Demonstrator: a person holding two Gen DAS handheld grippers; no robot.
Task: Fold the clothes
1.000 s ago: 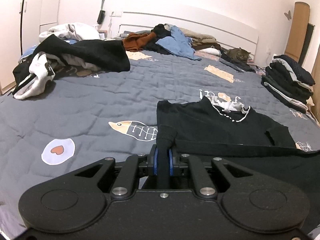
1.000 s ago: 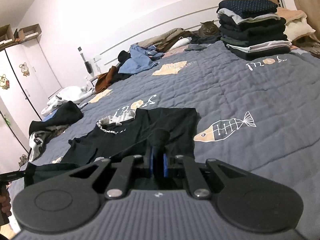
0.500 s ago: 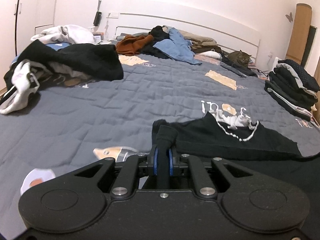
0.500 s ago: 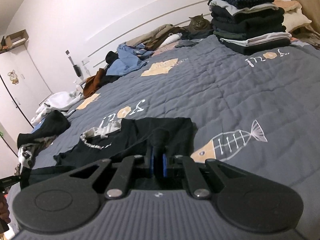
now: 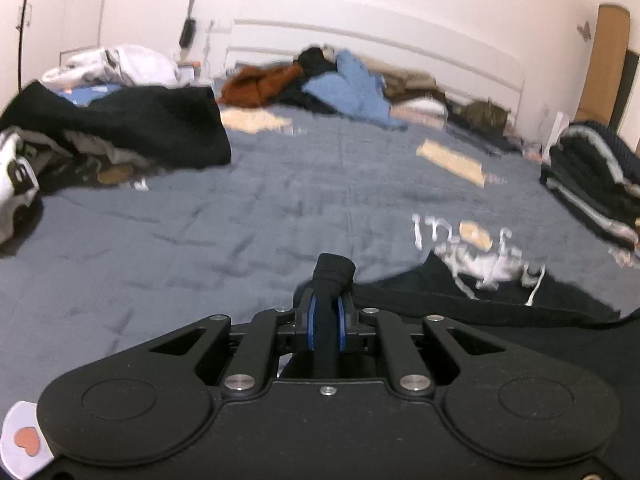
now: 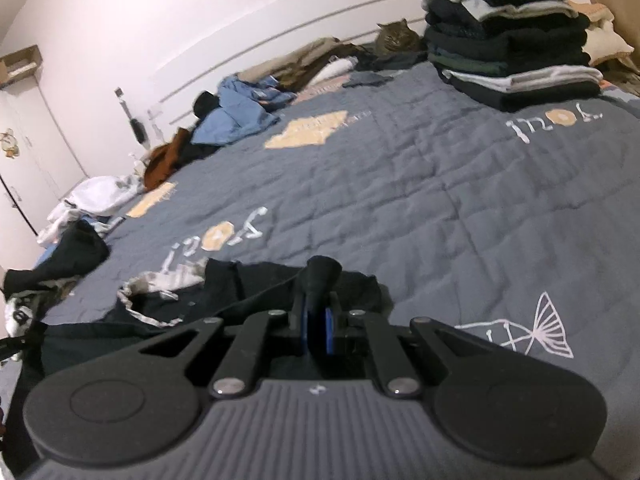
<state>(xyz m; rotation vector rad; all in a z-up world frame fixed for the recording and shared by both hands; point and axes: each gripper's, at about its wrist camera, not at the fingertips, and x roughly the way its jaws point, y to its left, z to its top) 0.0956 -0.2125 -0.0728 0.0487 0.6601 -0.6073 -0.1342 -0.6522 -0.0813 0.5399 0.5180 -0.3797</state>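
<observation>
Both grippers, left gripper (image 5: 326,316) and right gripper (image 6: 318,326), clamped corners of the black cotton garment with white neckline trim (image 6: 256,288), mid-fold over the grey quilted bedspread (image 6: 440,208); next, I'd judge, lay those corners down squarely.

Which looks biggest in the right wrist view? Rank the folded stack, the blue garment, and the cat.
1. Folded stack: clearly largest.
2. Blue garment.
3. Cat: smallest as seen, though it sits farthest back and is partly hidden, so its true size is unsure.
</observation>
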